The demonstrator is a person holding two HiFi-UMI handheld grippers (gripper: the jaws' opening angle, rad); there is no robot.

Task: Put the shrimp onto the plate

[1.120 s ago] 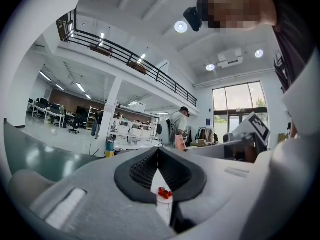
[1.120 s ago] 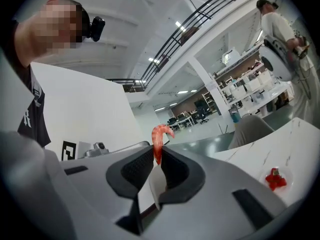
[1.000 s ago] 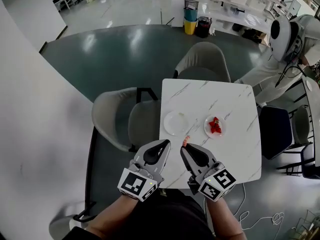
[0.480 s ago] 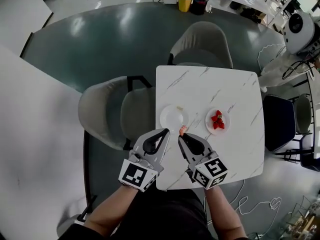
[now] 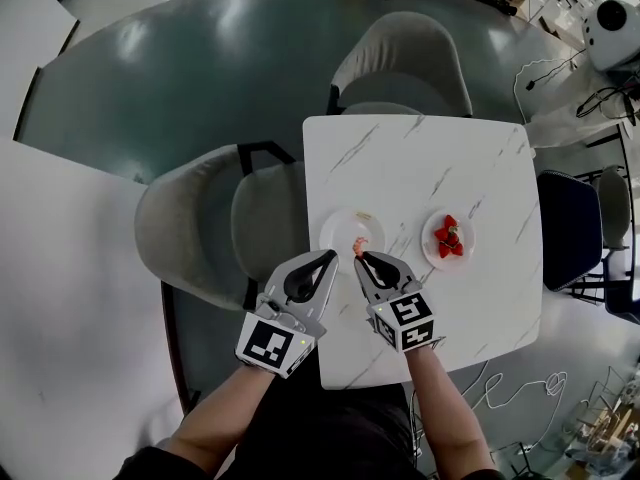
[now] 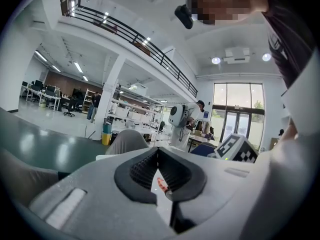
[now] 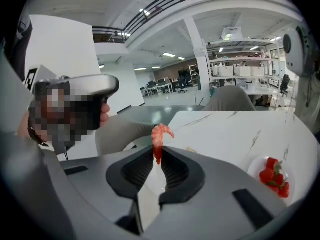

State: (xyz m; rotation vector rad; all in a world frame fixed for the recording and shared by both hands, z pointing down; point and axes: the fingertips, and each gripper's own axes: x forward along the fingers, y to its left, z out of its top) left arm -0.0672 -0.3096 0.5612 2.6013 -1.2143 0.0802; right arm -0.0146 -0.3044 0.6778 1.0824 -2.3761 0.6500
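My right gripper (image 5: 360, 256) is shut on an orange-pink shrimp (image 7: 159, 137), whose curled end sticks up past the jaw tips. In the head view the shrimp (image 5: 359, 245) hangs over the near edge of an empty white plate (image 5: 347, 230) on the marble table (image 5: 420, 168). My left gripper (image 5: 330, 259) is shut with nothing in it, just left of the right one at the table's near left edge. In the left gripper view its jaws (image 6: 158, 149) meet at the tips, and the shrimp shows through the gap below them.
A second white plate (image 5: 436, 252) with red strawberries (image 5: 448, 237) sits to the right of the empty one. Grey chairs stand to the left (image 5: 200, 223) and at the far side (image 5: 405, 58) of the table. A dark stool (image 5: 568, 230) is on the right.
Both grippers have moved forward over the table. The shrimp, held in the right gripper, has gone from short of the empty plate to over its near edge.
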